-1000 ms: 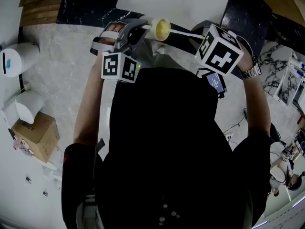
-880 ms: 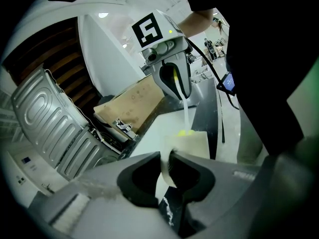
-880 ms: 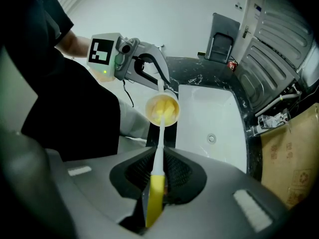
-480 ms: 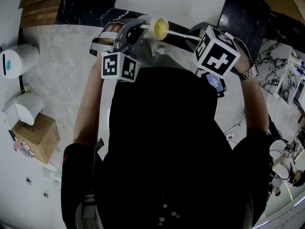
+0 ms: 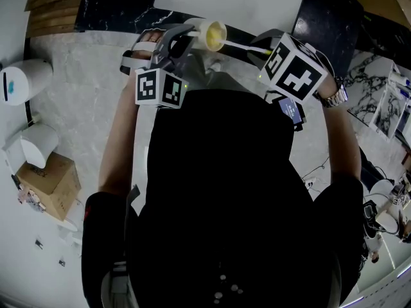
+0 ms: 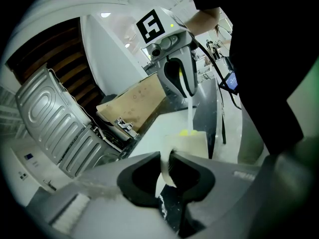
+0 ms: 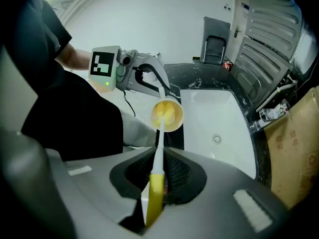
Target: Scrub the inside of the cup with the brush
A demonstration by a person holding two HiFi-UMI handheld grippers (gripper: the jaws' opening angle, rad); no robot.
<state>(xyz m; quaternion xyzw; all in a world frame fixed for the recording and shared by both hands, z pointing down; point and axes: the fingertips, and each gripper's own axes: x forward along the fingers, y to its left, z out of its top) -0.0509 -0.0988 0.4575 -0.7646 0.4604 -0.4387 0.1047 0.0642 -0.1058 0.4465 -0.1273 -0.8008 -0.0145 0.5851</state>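
Scrubbing under way, seen from the head view and both gripper views. The left gripper [image 6: 166, 163] has its jaws closed to a narrow gap on the wall of the cup [image 5: 209, 34], one jaw inside the rim and one outside. The cup is held in the air on its side, near the front edge of the white sink [image 5: 257, 5], with its mouth turned toward the right gripper [image 7: 157, 171]. That gripper's jaws are closed on the handle of the brush [image 7: 158, 143], where the white stem meets the yellow grip. The yellow brush head sits inside the cup, against its inner surface.

Progress, as judged: both things are picked up, the brush is inserted and the scrub stroke is in hand. How clean the inside is cannot be told. Working the rest of the wall and the bottom, and drawing the brush out, appear to be left.

Change from the earlier frames: in the head view the cup and brush have drifted slightly up and to the left, and the right gripper's marker cube has turned a little. Both grips and the brush head's place inside the cup are unchanged
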